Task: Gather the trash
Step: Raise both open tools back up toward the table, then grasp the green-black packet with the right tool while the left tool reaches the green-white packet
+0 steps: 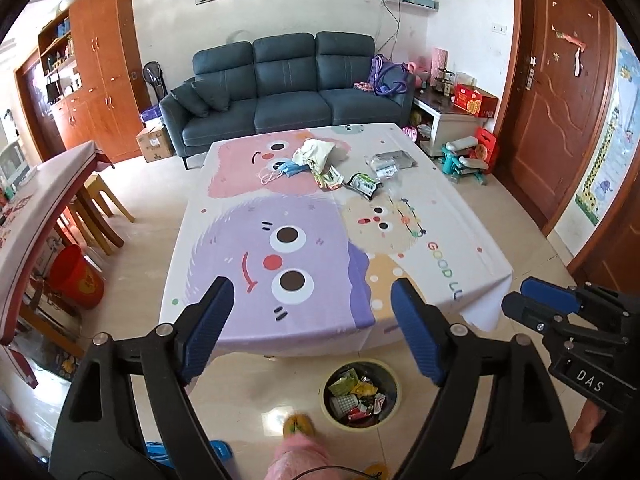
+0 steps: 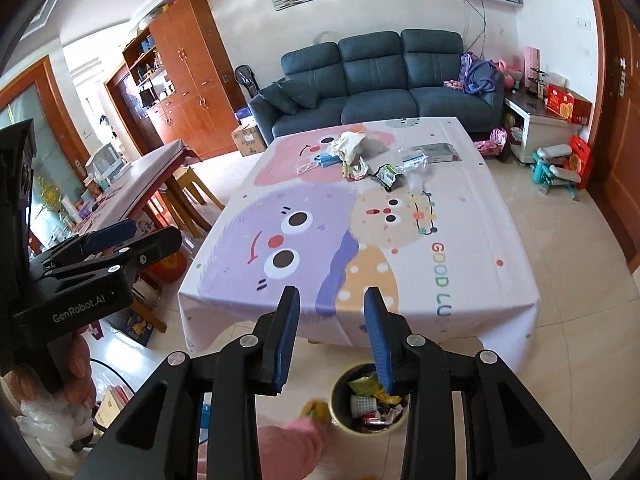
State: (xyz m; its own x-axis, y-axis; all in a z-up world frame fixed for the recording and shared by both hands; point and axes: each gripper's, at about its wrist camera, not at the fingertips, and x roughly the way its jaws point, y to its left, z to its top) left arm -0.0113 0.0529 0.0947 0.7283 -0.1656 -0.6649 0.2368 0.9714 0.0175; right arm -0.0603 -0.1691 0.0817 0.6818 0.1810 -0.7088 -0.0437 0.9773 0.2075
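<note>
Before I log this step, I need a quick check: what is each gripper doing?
Left gripper: open, holding nothing, above the table's near edge.
Right gripper: open, empty, above the bin.

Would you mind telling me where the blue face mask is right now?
The blue face mask lies on the far half of the table, left of the trash cluster in both views, beside the crumpled white bag and in front of the sofa.

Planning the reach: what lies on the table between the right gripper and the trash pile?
Only bare tablecloth between the right gripper and the trash pile, seen in both wrist views.
</note>
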